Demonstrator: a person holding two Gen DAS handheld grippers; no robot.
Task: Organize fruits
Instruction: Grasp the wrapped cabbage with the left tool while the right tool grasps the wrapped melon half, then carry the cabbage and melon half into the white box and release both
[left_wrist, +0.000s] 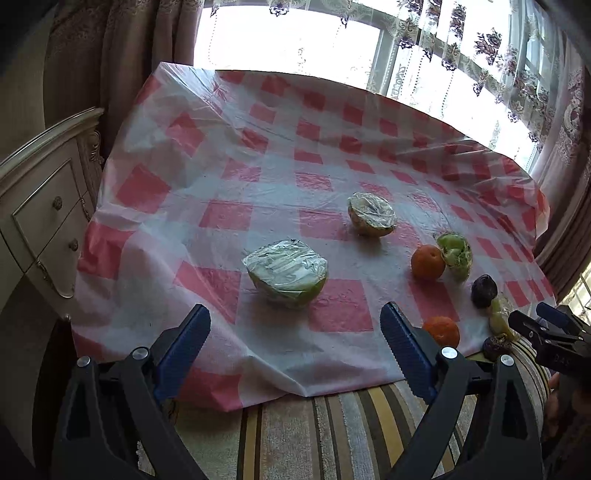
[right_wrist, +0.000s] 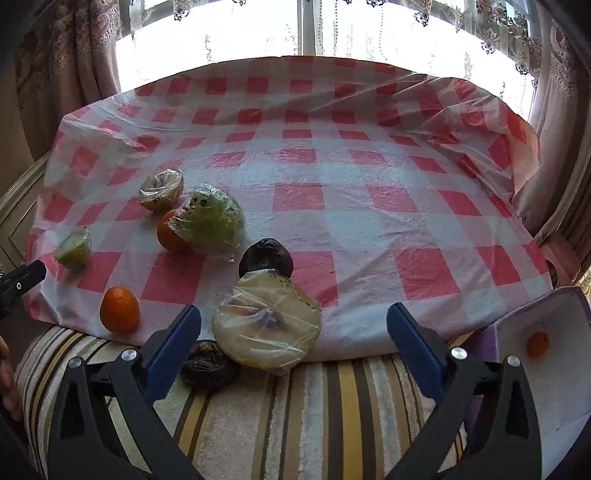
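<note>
In the left wrist view my left gripper (left_wrist: 295, 313) is open, hovering just short of a plastic-wrapped green fruit half (left_wrist: 286, 273) on the checked cloth (left_wrist: 221, 166). Further right lie a wrapped melon half (left_wrist: 371, 214), two oranges (left_wrist: 427, 262) (left_wrist: 441, 330) and a dark purple fruit (left_wrist: 484, 291). In the right wrist view my right gripper (right_wrist: 294, 312) is open too. A wrapped pale fruit half (right_wrist: 266, 325) at the cloth's front edge shows between its fingers, nearer the left one, untouched. A dark fruit (right_wrist: 266, 256) sits behind it and another dark fruit (right_wrist: 210, 365) on the striped cover.
A white box (right_wrist: 554, 387) at the right holds a small orange (right_wrist: 538, 344). A wrapped green fruit (right_wrist: 216, 221) leans on an orange (right_wrist: 168, 232). A cream cabinet (left_wrist: 44, 221) stands left of the table. A striped cover (right_wrist: 314, 406) lies in front; curtains and a window are behind.
</note>
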